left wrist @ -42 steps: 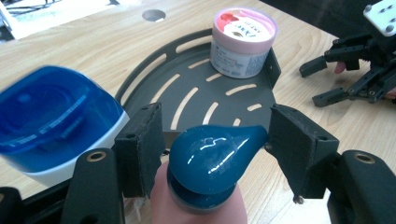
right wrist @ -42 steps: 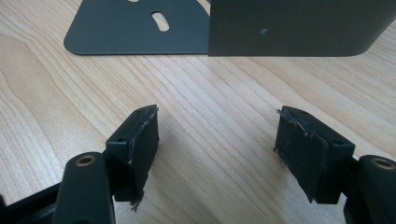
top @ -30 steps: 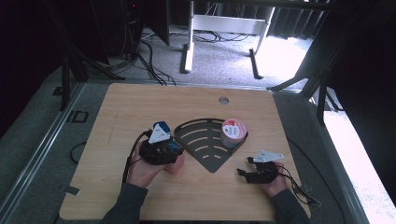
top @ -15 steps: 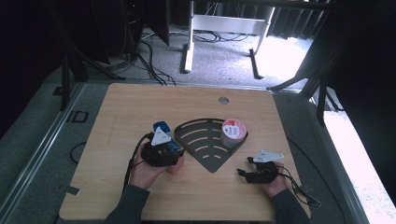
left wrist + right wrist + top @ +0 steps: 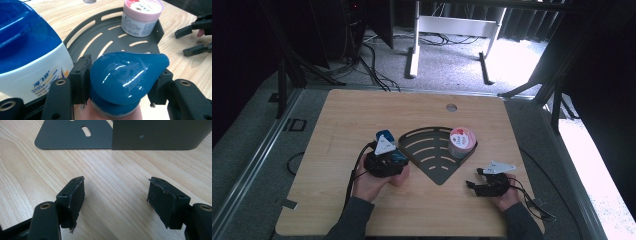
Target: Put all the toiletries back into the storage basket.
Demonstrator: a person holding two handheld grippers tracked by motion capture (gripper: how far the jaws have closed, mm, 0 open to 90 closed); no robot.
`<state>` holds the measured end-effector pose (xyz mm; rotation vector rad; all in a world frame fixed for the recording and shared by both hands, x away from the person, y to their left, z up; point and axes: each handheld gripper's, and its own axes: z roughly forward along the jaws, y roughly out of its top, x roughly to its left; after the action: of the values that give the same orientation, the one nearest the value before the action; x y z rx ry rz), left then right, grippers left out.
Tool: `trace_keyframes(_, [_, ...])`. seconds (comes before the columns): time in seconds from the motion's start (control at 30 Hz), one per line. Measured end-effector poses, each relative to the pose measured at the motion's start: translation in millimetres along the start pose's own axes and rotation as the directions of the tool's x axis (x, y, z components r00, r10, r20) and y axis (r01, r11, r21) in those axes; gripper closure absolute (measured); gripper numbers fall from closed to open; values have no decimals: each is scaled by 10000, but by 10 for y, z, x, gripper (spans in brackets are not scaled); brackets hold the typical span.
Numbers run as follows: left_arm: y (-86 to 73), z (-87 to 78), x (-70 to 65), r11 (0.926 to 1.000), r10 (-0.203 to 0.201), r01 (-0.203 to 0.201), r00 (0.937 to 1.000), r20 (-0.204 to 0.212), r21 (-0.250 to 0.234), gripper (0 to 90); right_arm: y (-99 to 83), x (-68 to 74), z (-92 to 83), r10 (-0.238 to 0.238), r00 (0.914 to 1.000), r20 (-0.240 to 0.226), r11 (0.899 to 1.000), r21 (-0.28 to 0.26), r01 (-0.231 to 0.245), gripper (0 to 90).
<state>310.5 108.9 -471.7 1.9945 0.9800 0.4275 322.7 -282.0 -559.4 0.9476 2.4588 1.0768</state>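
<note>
Jaws of the left gripper (image 5: 122, 82) have just been closing and now clamp a blue bottle (image 5: 125, 77) beside the rack (image 5: 100, 37) (a white bottle (image 5: 27, 55) alongside); right gripper (image 5: 115, 202) gapes, empty.

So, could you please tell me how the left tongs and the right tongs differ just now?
The left tongs have just been closing and clasp a glossy blue teardrop bottle; the right tongs stand open with nothing between them. The left sit beside the grey slotted tray, the right lower down. Both rest over the wooden table.

tub (image 5: 461, 142) in tray's (image 5: 427, 150) right corner; bottle (image 5: 384, 137) left of tray
</note>
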Motion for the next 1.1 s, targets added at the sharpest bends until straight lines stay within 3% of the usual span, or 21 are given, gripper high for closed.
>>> trace_keyframes(0.1, [-4,-2,20,9999,-116,117,9999,30,-43,511,0,0,0,0,10000,-1,10000,1,0,293])
trace_keyframes(0.73, [25,-20,-52,9997,141,-141,9999,14,206,526,0,-1,0,-16,10000,-4,10000,-5,16,292])
trace_keyframes(1.1, [65,-32,-132,9991,336,-346,9987,394,255,527,0,0,0,-5,10000,-7,10000,1,5,292])
